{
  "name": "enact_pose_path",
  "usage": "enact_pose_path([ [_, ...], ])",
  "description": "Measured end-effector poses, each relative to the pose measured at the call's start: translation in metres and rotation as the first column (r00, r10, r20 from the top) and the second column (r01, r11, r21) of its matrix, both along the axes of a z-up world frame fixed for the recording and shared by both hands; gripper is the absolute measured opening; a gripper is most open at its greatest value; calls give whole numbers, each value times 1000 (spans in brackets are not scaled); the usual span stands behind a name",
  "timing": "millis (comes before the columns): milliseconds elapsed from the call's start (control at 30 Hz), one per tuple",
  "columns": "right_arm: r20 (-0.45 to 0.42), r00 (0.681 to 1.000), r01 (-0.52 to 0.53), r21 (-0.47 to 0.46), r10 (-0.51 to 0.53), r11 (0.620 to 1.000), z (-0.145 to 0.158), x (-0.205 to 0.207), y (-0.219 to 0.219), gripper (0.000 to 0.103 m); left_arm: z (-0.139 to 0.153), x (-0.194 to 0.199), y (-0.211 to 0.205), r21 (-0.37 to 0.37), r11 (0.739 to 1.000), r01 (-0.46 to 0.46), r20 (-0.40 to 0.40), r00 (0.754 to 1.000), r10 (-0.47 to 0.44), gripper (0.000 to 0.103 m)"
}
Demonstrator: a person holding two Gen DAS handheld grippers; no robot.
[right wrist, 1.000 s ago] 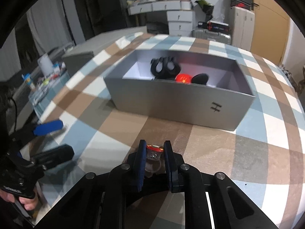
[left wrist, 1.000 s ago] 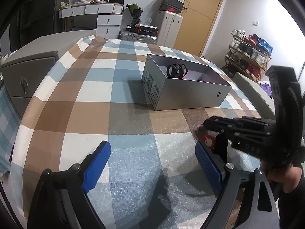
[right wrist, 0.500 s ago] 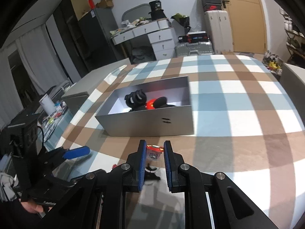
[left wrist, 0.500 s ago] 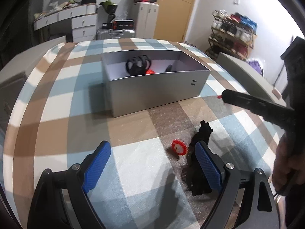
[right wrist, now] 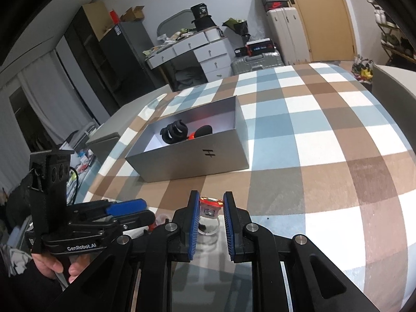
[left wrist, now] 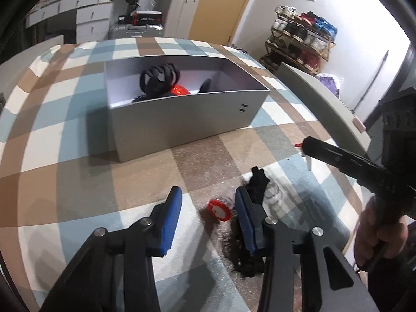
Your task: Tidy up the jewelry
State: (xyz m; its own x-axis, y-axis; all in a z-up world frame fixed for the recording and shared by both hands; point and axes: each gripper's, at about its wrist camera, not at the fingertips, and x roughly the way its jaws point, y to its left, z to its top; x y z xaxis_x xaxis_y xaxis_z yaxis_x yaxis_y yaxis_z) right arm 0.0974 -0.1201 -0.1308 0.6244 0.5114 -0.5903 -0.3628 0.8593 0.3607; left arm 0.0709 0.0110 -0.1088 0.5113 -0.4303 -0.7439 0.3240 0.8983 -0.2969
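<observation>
My left gripper (left wrist: 208, 192) hovers low over the checked cloth, jaws closing. A red round piece (left wrist: 219, 209) lies between the blue pads, close to the right one, with neither pad pressing it. A black fuzzy hair tie (left wrist: 257, 182) lies just behind that right finger. My right gripper (right wrist: 210, 200) is shut on a small red-topped ring (right wrist: 209, 205) held above the cloth. The open grey box (right wrist: 187, 161) stands ahead of both grippers and holds a black claw clip (right wrist: 174, 131) and a red piece (left wrist: 179, 89). In the left wrist view the right gripper (left wrist: 303, 147) reaches in from the right.
The box (left wrist: 187, 119) sits mid-table on the checked cloth (right wrist: 325, 140). A hand (left wrist: 377, 228) grips the right tool. Off the table stand a white dresser (right wrist: 205, 52), suitcases (right wrist: 286, 33), a shoe rack (left wrist: 301, 39) and a grey cabinet (right wrist: 104, 135).
The left gripper's jaws have narrowed from wide open around the red round piece, and its view swung right. The right gripper moved right and rolled, still holding the ring.
</observation>
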Motion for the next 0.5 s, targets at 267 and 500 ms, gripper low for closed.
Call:
enact_pose_path([
  [267, -8, 1000, -5, 8, 5, 1000, -2, 2, 0, 17, -5, 4, 0, -17, 1000, 18, -30, 999, -19, 35],
  [500, -9, 1000, -5, 11, 5, 1000, -3, 2, -1, 17, -7, 3, -5, -27, 998, 63, -35, 997, -63, 16],
])
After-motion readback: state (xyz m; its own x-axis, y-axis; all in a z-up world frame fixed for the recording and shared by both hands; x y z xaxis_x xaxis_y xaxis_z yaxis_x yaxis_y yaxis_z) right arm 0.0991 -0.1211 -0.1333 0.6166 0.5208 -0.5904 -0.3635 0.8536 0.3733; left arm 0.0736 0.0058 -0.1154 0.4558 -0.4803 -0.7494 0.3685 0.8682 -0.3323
